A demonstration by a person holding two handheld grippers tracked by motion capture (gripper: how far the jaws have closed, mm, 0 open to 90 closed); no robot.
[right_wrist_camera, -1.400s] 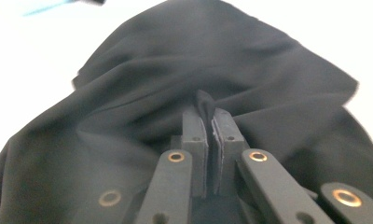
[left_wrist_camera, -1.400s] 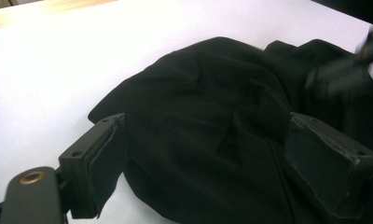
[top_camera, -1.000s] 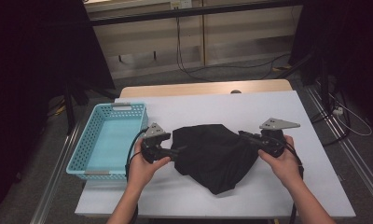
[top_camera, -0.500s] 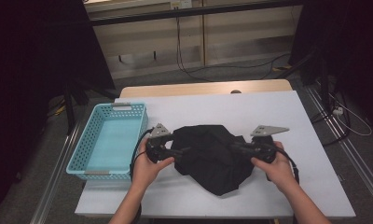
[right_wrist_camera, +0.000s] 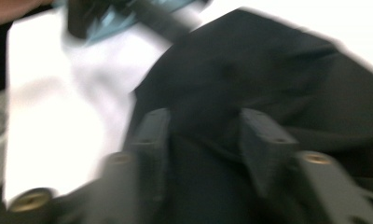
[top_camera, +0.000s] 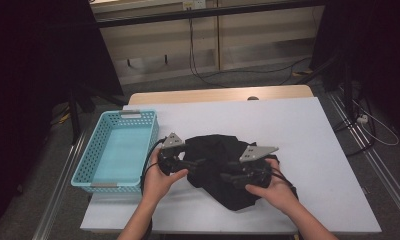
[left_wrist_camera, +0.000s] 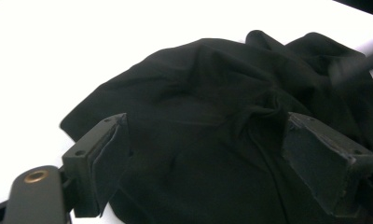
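A crumpled black cloth (top_camera: 218, 150) lies on the white table (top_camera: 303, 135), near its front middle. My left gripper (top_camera: 197, 164) rests at the cloth's left edge. In the left gripper view it (left_wrist_camera: 205, 149) stands wide open over the cloth (left_wrist_camera: 222, 93), with both pads down among the folds. My right gripper (top_camera: 229, 178) is over the front right part of the cloth, pointing left. In the blurred right gripper view it (right_wrist_camera: 205, 135) has its jaws drawn in, with a fold of the cloth (right_wrist_camera: 250, 79) caught between them.
A light blue basket (top_camera: 138, 116) stands on the left part of the table, close to my left hand. The other gripper (right_wrist_camera: 110, 18) shows far off in the right gripper view. Cables run across the floor behind the table.
My right gripper has moved left and toward the front, bringing the cloth's right side in with it. The left gripper has shifted slightly right and forward.
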